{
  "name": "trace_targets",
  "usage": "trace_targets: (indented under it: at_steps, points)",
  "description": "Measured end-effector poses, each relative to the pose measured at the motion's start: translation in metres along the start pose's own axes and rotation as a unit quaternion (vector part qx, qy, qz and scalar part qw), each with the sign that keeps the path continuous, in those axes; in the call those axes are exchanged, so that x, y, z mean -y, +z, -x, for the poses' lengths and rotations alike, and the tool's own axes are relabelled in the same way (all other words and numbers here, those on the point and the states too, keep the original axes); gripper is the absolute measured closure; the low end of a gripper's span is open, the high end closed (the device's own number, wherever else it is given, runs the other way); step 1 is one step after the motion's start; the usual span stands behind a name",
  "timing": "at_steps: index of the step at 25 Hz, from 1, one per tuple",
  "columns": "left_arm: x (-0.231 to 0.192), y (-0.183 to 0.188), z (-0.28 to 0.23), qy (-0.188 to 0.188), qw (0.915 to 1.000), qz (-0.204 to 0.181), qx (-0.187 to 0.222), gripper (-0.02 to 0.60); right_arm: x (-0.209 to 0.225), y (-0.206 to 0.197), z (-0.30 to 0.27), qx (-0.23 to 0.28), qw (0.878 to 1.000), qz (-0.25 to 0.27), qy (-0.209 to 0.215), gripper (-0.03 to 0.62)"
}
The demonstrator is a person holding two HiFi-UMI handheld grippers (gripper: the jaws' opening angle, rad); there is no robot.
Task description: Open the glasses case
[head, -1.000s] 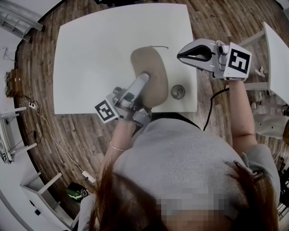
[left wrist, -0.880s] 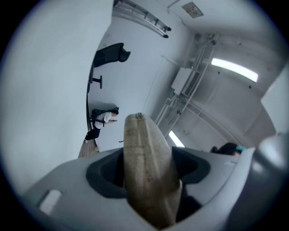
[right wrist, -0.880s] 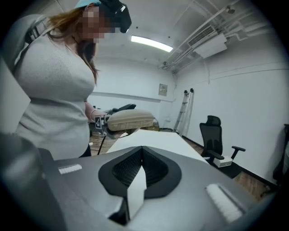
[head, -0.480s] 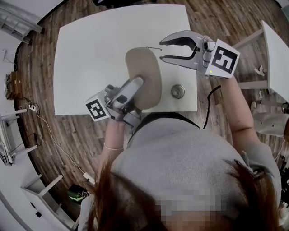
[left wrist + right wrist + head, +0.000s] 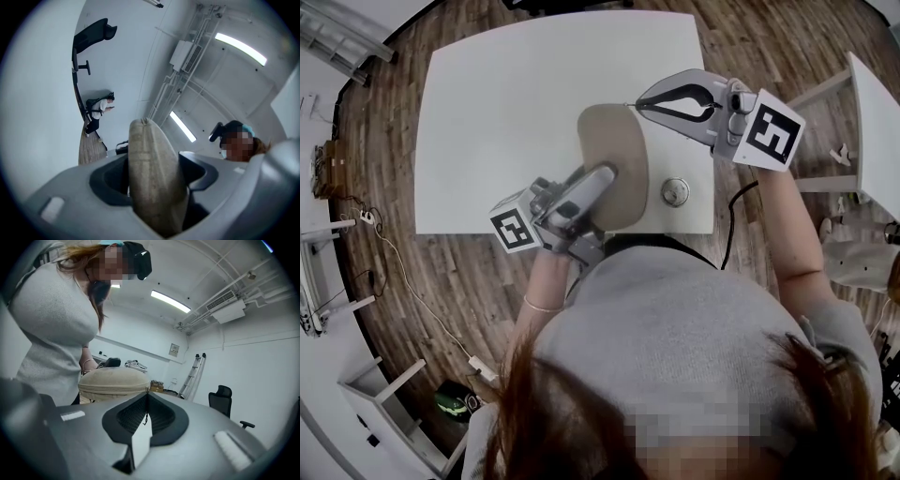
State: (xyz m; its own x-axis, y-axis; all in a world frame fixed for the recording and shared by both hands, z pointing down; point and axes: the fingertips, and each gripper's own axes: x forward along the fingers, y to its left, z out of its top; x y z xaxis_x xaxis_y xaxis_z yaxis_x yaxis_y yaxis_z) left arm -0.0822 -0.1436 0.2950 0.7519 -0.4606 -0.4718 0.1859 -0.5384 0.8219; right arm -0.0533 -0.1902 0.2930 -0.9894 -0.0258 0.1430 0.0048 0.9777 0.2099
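The glasses case (image 5: 619, 155) is an oval shell of beige woven fabric with a zipped seam, held over the white tabletop (image 5: 506, 112) near its front edge. The left tool (image 5: 602, 178) clamps the case's near end. The right tool (image 5: 639, 106), jaws just closed, pinches the thin zipper pull (image 5: 146, 417).

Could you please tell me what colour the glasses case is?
Beige, a plain fabric; the glasses case shows best in the head view.

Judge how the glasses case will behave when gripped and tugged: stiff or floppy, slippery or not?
Probably stiff: the glasses case looks fully domed between the left tool's pads, no denting visible. Its cloth-like cover likely resists slipping. Held by one end only, it may swing when the zip is pulled.
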Motion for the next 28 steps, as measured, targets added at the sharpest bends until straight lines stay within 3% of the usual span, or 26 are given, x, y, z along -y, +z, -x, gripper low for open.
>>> trace_targets:
  at_steps: [10, 28]
  points:
    - [-0.009, 0.008, 0.003, 0.015, 0.999, 0.022, 0.035, 0.272, -0.005, -0.008, 0.005, -0.024, 0.999, 0.003, -0.025, 0.586]
    - [-0.025, 0.02, -0.005, 0.038, 0.9984, 0.017, 0.039, 0.272, -0.009, -0.02, 0.012, -0.034, 0.998, 0.005, -0.043, 0.586]
